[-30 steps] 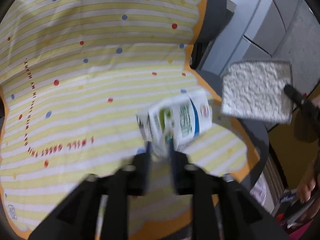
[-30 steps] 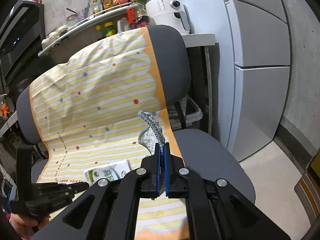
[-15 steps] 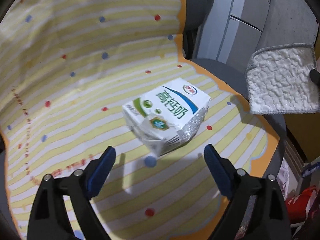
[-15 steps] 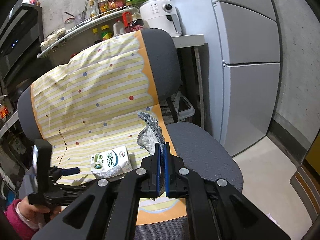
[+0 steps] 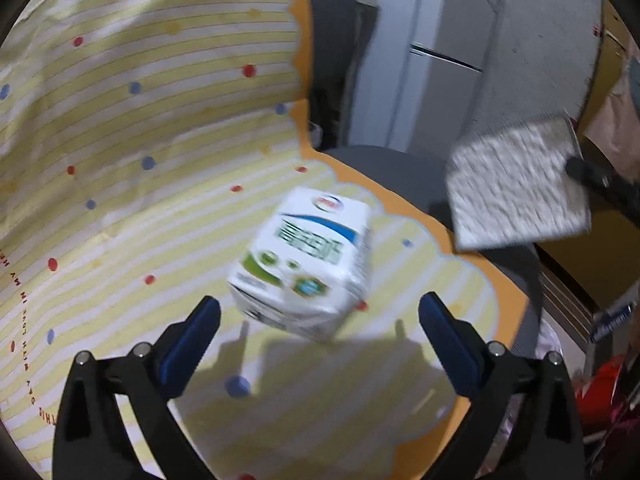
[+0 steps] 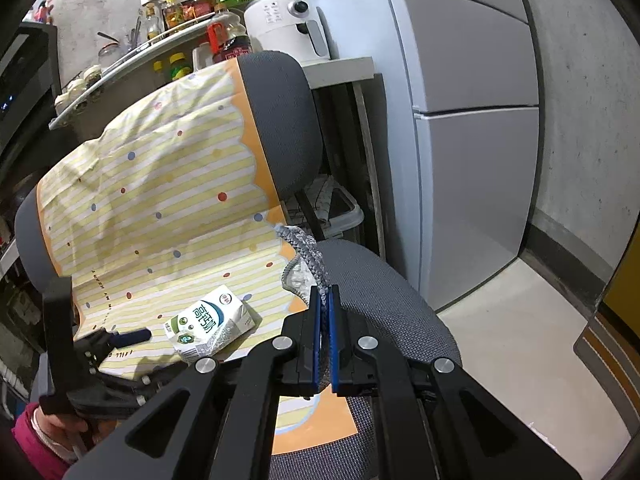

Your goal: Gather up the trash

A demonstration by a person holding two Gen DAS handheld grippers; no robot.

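Milk carton (image 5: 308, 268): lies on its side on the striped cover (image 5: 132, 152) of the chair seat, between the wide-spread fingers of the left gripper (image 5: 316, 332), untouched; advise squaring the jaws across its flat sides before closing; right gripper (image 6: 325, 336): pinched onto the grey cloth (image 6: 306, 256); contents of carton: cannot tell

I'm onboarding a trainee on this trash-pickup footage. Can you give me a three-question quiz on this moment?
1. True or false: the left gripper is closed on the milk carton.
2. What does the right gripper hold? A) cloth B) carton C) nothing
3. Fill in: the carton lies on the striped ____ draped over the chair.

Key: 1 false, its jaws are spread either side of the carton; 2 A; 3 cover.
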